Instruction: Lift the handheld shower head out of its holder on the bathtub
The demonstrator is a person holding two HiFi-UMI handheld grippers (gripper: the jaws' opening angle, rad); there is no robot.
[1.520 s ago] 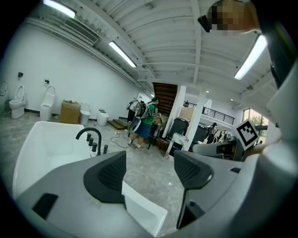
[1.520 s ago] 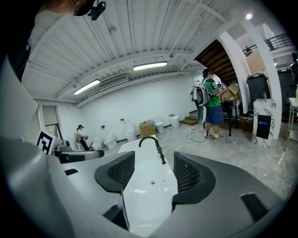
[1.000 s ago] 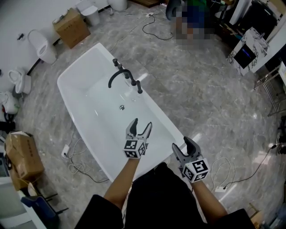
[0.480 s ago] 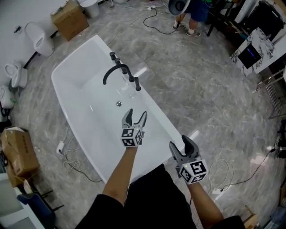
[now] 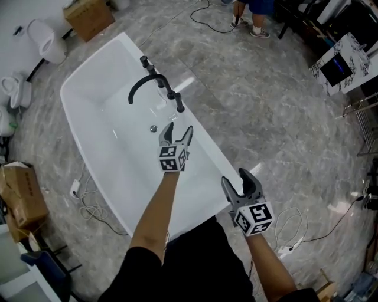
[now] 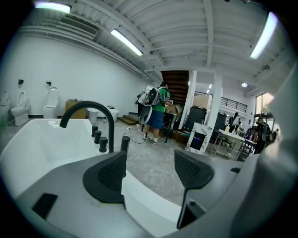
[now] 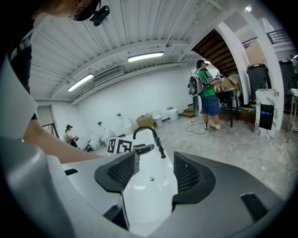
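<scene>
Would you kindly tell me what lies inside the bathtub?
Only a small round drain shows on the bathtub floor; the left gripper and forearm cover part of the near end.

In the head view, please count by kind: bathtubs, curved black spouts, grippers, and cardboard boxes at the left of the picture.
Bathtub: 1
Curved black spout: 1
Grippers, left gripper and right gripper: 2
Cardboard boxes: 2
Total: 6
</scene>
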